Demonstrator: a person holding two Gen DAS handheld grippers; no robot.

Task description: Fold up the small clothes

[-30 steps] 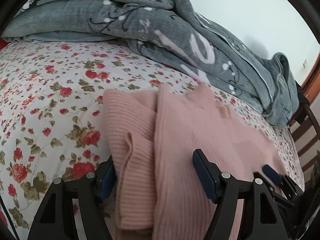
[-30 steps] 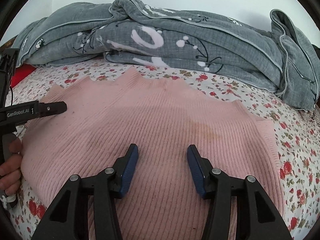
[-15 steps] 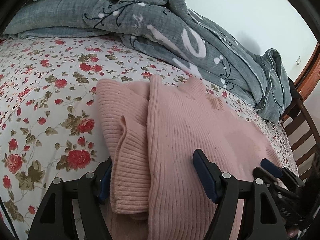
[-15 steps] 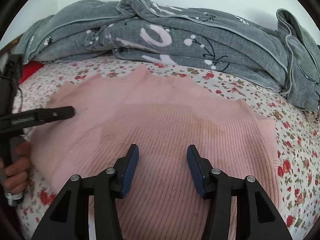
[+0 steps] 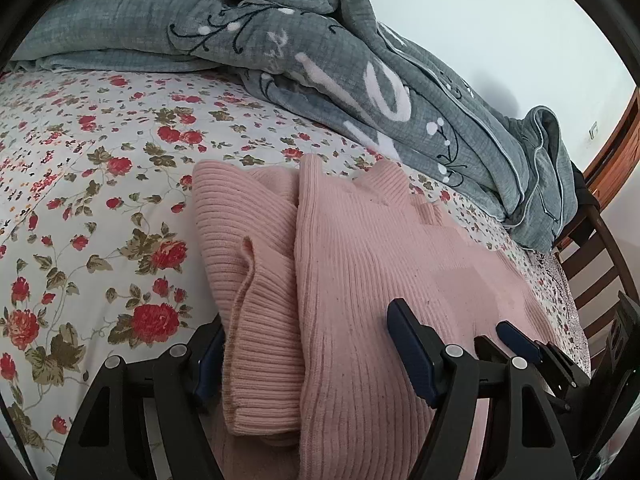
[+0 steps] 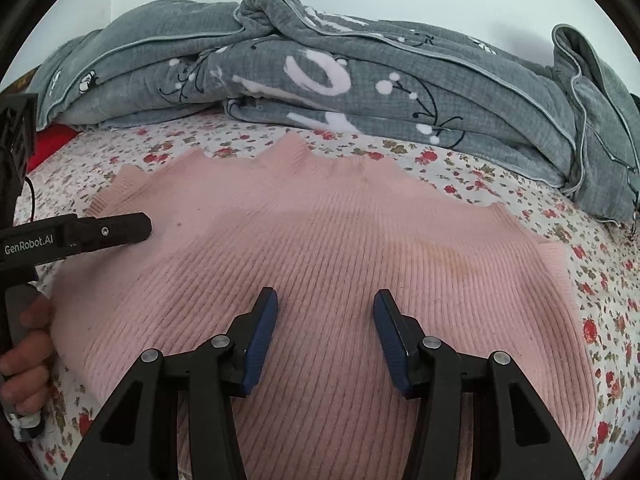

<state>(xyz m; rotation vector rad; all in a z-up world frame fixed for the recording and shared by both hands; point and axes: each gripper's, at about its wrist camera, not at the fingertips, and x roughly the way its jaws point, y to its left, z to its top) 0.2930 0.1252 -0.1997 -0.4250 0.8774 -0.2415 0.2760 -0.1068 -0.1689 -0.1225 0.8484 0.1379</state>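
A pink ribbed knit sweater [image 6: 320,248] lies flat on the flowered bed sheet [image 6: 600,264]. In the left wrist view the sweater [image 5: 360,264] has a sleeve [image 5: 256,280] folded in along its left side. My left gripper [image 5: 308,356] is open, its jaws wide apart over the sleeve and the sweater's edge. My right gripper [image 6: 324,336] is open and empty, low over the sweater's middle. The left gripper also shows at the left of the right wrist view [image 6: 100,232], and the right one at the lower right of the left wrist view [image 5: 520,344].
A crumpled grey quilt [image 6: 340,68] lies along the far side of the bed, also in the left wrist view [image 5: 320,52]. A wooden chair back [image 5: 592,264] stands at the right. A red object [image 6: 52,140] lies at the far left.
Both cameras have shifted slightly over the sweater. Both grippers have stayed open and the sweater has not moved.
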